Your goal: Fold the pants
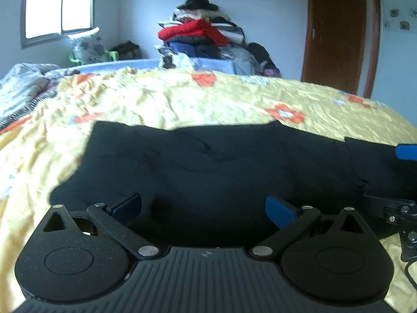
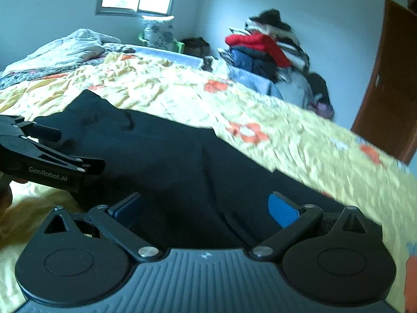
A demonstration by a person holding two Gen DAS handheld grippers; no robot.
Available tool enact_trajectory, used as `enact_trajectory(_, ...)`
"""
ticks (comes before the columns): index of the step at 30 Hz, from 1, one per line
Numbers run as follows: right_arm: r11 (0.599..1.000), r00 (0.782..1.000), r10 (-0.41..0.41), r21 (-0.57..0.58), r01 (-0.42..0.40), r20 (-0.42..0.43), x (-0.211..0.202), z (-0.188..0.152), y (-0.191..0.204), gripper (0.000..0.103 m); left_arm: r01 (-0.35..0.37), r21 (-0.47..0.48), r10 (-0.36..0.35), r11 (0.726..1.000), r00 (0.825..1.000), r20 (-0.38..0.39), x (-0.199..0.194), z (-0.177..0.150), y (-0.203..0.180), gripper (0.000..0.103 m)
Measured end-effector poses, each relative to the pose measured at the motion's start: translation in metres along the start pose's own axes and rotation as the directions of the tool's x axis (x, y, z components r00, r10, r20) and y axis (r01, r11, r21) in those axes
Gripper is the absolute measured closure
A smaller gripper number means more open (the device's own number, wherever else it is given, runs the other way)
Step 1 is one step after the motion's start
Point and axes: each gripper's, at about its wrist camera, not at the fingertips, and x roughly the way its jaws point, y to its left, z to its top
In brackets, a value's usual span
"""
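Note:
Black pants (image 1: 208,161) lie flat on the yellow flowered bedspread (image 1: 182,99), folded into a broad dark shape. My left gripper (image 1: 204,208) is open, its blue pads spread wide just above the near edge of the pants. My right gripper (image 2: 206,208) is also open over the pants (image 2: 169,161), holding nothing. The right gripper's blue pad shows at the right edge of the left wrist view (image 1: 406,151). The left gripper's black body shows at the left of the right wrist view (image 2: 39,156).
A tall pile of clothes (image 1: 203,36) stands beyond the far side of the bed. A crumpled grey quilt (image 1: 23,88) lies at the bed's far left. A brown door (image 1: 338,31) is at the right, a window (image 1: 57,2) at the left.

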Motion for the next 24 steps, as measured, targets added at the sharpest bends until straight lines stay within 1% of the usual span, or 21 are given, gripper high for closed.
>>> enact_trajectory(3,0.994,0.997,0.018,-0.111,-0.010,0.075,-0.007,0.010,0.020,0.000,-0.063,-0.012,0.063,0.998,0.998,0.021,-0.010,0.001,0.018,0.001)
enact_trajectory(6,0.967,0.990,0.035,-0.255,0.001,0.136,-0.010,0.018,0.046,0.000,-0.131,-0.061,0.132,0.990,0.991,0.023,-0.018,0.000,0.046,0.001)
enact_trajectory(8,0.946,0.988,0.056,-0.325,-0.006,0.146,-0.005,0.024,0.063,0.000,-0.150,-0.099,0.150,0.984,0.989,-0.008,-0.019,0.000,0.065,0.001)
enact_trajectory(11,0.918,0.988,0.082,-0.395,-0.023,0.133,0.008,0.034,0.090,0.000,-0.155,-0.170,0.148,0.973,0.988,-0.049,-0.020,-0.001,0.090,0.001)
enact_trajectory(14,0.887,0.983,0.130,-0.459,-0.058,0.127,0.020,0.041,0.115,0.000,-0.120,-0.284,0.098,0.951,0.991,-0.090,-0.021,-0.002,0.118,0.001)
enact_trajectory(15,0.874,0.981,0.147,-0.481,-0.070,0.123,0.023,0.043,0.124,0.000,-0.097,-0.339,0.066,0.936,0.993,-0.100,-0.021,-0.003,0.128,0.001)
enact_trajectory(17,0.843,0.978,0.176,-0.531,-0.090,0.113,0.028,0.042,0.144,0.000,-0.042,-0.451,-0.009,0.891,0.994,-0.110,-0.021,-0.006,0.147,0.001)
enact_trajectory(18,0.826,0.976,0.189,-0.555,-0.100,0.106,0.030,0.042,0.154,0.000,-0.014,-0.508,-0.051,0.861,0.992,-0.113,-0.018,-0.008,0.155,0.001)
enact_trajectory(20,0.801,0.974,0.206,-0.588,-0.115,0.090,0.037,0.040,0.171,0.000,0.030,-0.588,-0.117,0.808,0.987,-0.111,-0.013,-0.010,0.167,0.001)
enact_trajectory(21,0.792,0.973,0.215,-0.597,-0.125,0.081,0.040,0.039,0.179,0.000,0.042,-0.604,-0.134,0.796,0.985,-0.108,-0.011,-0.009,0.169,0.001)
enact_trajectory(23,0.778,0.974,0.219,-0.613,-0.141,0.055,0.050,0.036,0.193,0.000,0.055,-0.615,-0.151,0.787,0.983,-0.105,-0.007,-0.006,0.171,0.001)
enact_trajectory(24,0.770,0.978,0.204,-0.625,-0.128,0.051,0.055,0.035,0.198,0.000,0.067,-0.618,-0.164,0.783,0.981,-0.102,-0.005,-0.004,0.172,0.001)
